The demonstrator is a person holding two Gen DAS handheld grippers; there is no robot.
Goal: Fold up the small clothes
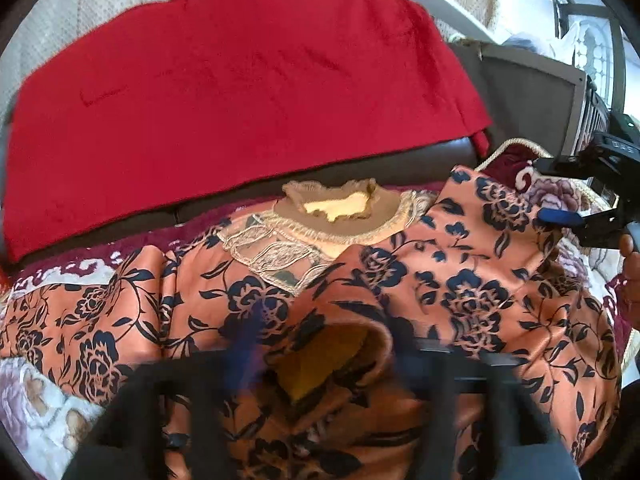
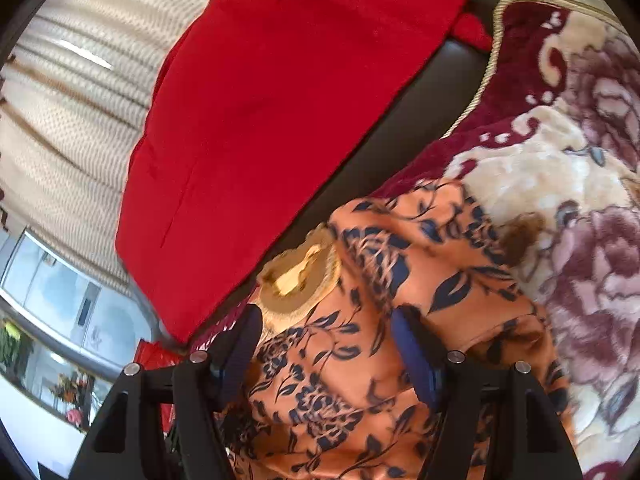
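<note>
Red cloth (image 1: 240, 92) blocking far side, bare floral blanket (image 2: 560, 200) beside orange garment (image 2: 360, 380)

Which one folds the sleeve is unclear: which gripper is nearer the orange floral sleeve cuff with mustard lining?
Left. The left gripper has the sleeve cuff between its blurred fingers; the right gripper hovers at the far edge of the garment.

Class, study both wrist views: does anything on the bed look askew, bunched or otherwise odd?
Yes. The orange floral garment lies rumpled on the plush blanket. One sleeve cuff is bunched and gapes open, showing its mustard lining. The red cloth behind looks smooth.
</note>
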